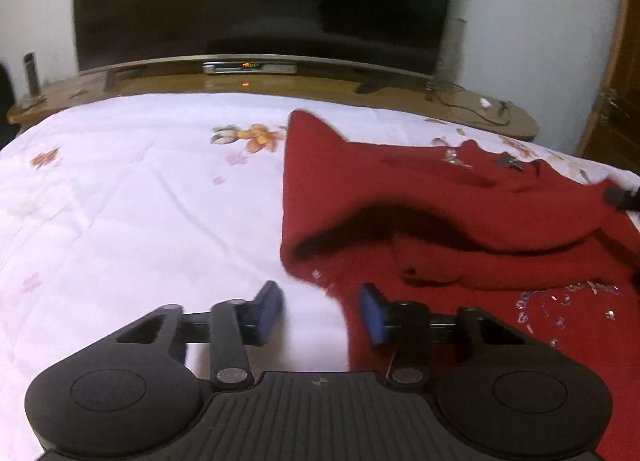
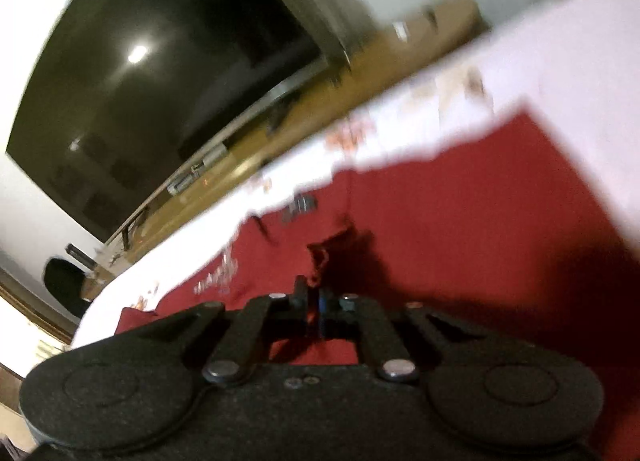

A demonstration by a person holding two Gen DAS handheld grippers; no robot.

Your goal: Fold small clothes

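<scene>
Bedsheet [image 1: 120,189]: white, floral print, spread flat.
Left gripper [image 1: 320,311]: fingers spread apart, empty, straddling the garment's near-left edge.
Red garment [image 1: 440,197]: lying on sheet, right side, partly folded over.
Right gripper [image 2: 314,301]: clenched on a pinch of red cloth.
Television [image 1: 260,1]: dark, behind bed.

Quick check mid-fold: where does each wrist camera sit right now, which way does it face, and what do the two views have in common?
Left wrist: low over the white bedsheet, level, facing the TV; the open left gripper straddles the red garment edge.
Right wrist: rolled sideways, blurred, over the garment; the right gripper is shut on a red fold.
Shared: garment, bedsheet, TV, wooden stand.
</scene>
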